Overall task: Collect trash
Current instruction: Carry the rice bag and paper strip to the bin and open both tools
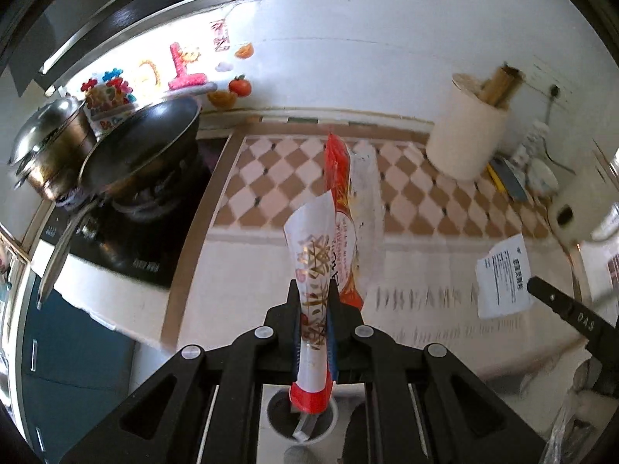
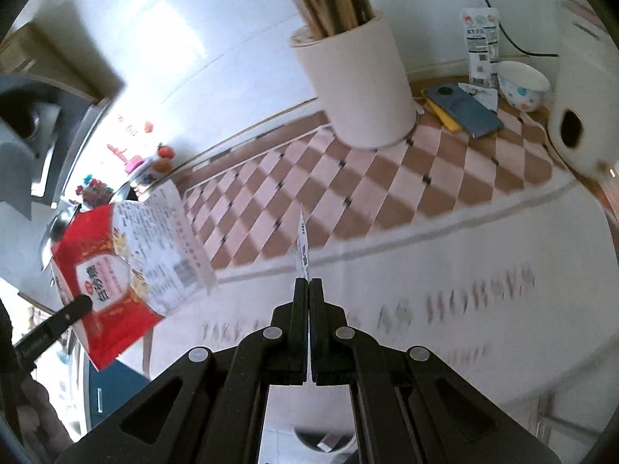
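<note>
While I hold both arms above the bench (image 2: 483,270), my left tool (image 1: 314,290) is clamped on a red and white food wrapper (image 1: 329,239), which stands up between its fingers, lifted off the surface. My right tool (image 2: 308,286) is pinched tight on a thin white paper slip (image 2: 302,247), seen edge-on from its own camera; from the left camera the same slip (image 1: 501,278) shows flat and printed, held in the air over the near part of the bench. Below the left tool I see a round bin opening (image 1: 300,417).

Under both items the bench carries a white cloth with blurred grey lettering (image 2: 479,294). Farther back the cloth turns to a tan and pink diamond pattern (image 2: 367,185). On that pattern stands a cream tub (image 2: 363,77) full of chopsticks, with a blue phone (image 2: 464,110), a spotted bowl (image 2: 522,85) and a white pouch (image 2: 481,42) to its right. Left of the cloth sits a black stove (image 1: 127,239) bearing a dark wok (image 1: 143,147) and a lidded steel pot (image 1: 50,150). White wall tiles (image 1: 387,38) with colourful stickers (image 1: 185,73) close the view.
</note>
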Motion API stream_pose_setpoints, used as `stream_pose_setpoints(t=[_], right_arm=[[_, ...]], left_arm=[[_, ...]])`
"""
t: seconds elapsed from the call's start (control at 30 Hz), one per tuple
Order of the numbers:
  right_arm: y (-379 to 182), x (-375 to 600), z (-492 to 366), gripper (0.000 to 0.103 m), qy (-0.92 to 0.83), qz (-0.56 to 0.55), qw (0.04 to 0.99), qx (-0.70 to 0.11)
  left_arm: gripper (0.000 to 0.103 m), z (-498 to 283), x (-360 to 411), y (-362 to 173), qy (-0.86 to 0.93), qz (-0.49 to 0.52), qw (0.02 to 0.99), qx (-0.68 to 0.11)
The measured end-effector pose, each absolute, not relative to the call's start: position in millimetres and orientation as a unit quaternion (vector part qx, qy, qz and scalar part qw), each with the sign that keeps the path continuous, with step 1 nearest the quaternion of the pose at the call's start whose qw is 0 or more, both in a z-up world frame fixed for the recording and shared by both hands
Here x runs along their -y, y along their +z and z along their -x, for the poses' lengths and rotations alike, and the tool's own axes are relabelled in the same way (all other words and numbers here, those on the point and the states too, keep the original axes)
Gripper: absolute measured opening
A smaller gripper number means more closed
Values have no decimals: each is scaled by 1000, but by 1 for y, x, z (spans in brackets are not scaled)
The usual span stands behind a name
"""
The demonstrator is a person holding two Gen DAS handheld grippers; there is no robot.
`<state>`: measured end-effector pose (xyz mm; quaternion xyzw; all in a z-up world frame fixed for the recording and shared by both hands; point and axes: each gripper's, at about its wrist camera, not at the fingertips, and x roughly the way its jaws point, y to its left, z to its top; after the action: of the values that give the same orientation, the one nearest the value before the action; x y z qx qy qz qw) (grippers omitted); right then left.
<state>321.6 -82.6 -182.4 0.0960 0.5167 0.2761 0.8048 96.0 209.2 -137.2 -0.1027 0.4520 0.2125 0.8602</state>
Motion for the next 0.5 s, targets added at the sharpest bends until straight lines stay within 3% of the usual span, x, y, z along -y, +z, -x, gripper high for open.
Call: stream_pose_setpoints(t=[0.27, 0.5], right_arm=[[-186, 86, -166, 0, 249, -112, 801, -533], [-233, 81, -62, 0, 240, -82, 768, -588]], left_arm=[[7, 34, -222, -166, 185, 113, 846, -487], [8, 96, -219, -229, 173, 124, 807, -551]])
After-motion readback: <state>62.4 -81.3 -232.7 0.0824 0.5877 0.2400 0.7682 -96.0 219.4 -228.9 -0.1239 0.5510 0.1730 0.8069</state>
